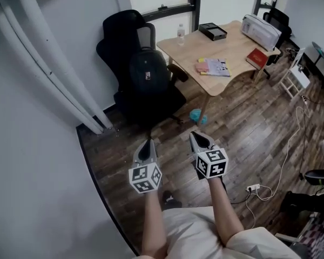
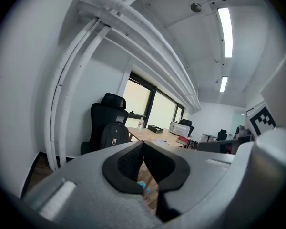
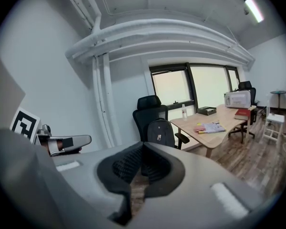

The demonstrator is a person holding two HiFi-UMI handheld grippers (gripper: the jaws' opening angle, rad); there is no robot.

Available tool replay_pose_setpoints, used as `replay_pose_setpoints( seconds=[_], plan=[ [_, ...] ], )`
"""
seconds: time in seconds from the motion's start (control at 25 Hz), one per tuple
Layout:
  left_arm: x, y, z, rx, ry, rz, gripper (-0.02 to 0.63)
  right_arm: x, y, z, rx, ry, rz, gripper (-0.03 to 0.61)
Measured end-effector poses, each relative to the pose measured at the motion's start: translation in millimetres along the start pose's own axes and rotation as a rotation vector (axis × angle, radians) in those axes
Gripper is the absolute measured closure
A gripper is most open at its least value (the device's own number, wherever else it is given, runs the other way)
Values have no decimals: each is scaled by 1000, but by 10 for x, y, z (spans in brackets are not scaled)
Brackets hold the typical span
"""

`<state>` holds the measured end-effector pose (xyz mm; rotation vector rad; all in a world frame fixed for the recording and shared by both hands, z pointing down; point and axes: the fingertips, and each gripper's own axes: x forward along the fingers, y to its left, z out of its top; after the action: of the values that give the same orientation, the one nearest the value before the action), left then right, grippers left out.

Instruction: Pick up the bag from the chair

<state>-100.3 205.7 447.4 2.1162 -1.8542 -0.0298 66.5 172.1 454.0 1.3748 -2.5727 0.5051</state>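
Note:
A black backpack [image 1: 147,72] stands upright on the seat of a black office chair [image 1: 124,34] by the wall, next to the desk. It also shows in the left gripper view, backpack [image 2: 114,135], and in the right gripper view, backpack [image 3: 160,132], well ahead of both jaws. My left gripper [image 1: 147,145] and right gripper [image 1: 196,137] are held side by side low over the floor, a good step short of the chair. Each has its jaw tips together with nothing between them, as seen at the left gripper [image 2: 143,145] and right gripper [image 3: 142,147].
A wooden desk [image 1: 235,63] stands right of the chair with books, a black tray, a bottle and a printer on it. A small blue object [image 1: 197,116] lies by the desk leg. White pipes [image 1: 54,74] run down the left wall. Cables and a power strip [image 1: 253,188] lie at right.

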Motion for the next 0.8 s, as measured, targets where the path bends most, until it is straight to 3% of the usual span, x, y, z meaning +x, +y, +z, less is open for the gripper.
replay_pose_setpoints(
  seconds=[0.28,0.56,0.8],
  plan=[
    [309,595,-322,-106,60,-48,606,565,88,-291,19,66,-40,577],
    [499,1033,-475,-95,90,-34,605,1002,118,-524,41,103,-28,577],
    [878,1116,-542,-59,123,4,606,1329,-180,-384,95,58,2,577]
  ],
)
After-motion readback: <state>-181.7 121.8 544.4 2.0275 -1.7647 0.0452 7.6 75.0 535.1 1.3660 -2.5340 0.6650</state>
